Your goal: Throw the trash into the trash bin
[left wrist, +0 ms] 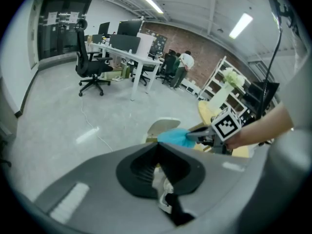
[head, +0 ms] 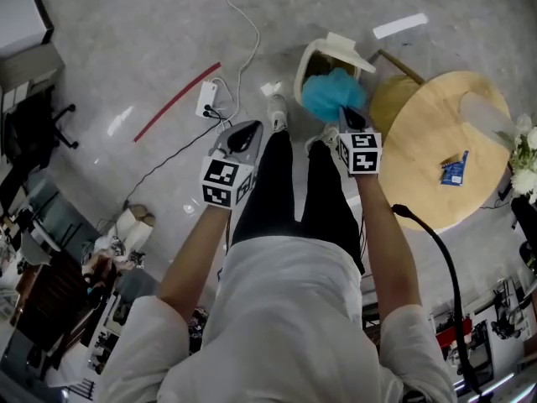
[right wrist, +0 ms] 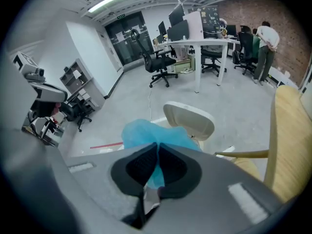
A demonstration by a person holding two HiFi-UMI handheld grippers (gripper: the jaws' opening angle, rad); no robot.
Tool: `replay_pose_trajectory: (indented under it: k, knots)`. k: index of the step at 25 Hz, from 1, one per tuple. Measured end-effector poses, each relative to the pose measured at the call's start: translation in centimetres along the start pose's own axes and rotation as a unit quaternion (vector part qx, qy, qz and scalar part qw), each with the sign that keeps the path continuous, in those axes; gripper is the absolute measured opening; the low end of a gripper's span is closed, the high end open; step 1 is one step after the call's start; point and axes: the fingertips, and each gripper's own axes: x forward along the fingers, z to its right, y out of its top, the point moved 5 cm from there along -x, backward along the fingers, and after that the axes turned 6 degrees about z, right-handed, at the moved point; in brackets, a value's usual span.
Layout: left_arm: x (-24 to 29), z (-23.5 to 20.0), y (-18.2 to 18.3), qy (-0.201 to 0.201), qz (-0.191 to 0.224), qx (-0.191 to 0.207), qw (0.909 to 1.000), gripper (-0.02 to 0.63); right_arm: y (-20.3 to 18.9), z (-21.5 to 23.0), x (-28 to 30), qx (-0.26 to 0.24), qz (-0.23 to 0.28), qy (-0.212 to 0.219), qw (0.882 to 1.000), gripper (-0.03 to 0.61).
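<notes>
While left fingers [left wrist: 137,168] meet empty, right fingers [right wrist: 139,167] pinch blue trash [right wrist: 142,133].

In the head view, the trash bin [head: 323,61] stands on the floor [head: 126,40] at upper centre. It is just left of the round counter [head: 436,124], which takes up the right side. The crumpled trash [head: 331,95] overlaps the bin's lower edge, pinched in the right gripper [head: 345,114] just below it. The left gripper [head: 242,134] lies further left, apart from both. A packet [head: 454,168] lies on the counter. A power strip [head: 207,97] lies on the floor left of the bin, with a tape line [head: 176,101] just left of it.
</notes>
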Motion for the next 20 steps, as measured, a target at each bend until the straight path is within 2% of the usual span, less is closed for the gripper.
replay_pose_trajectory:
  k: [7,20]
  knots:
    - [2.0,-1.5,-1.2,0.004,-0.003,0.0,1.0,0.003,-1.7,0.8,2.7,0.021,-0.007,-0.007,1.0,0.003]
    - [4.4,-2.0,-6.5,-0.001,-0.024,-0.009,0.9997,0.003,-6.1,2.2,8.0,0.048,-0.011,-0.009,0.999,0.004]
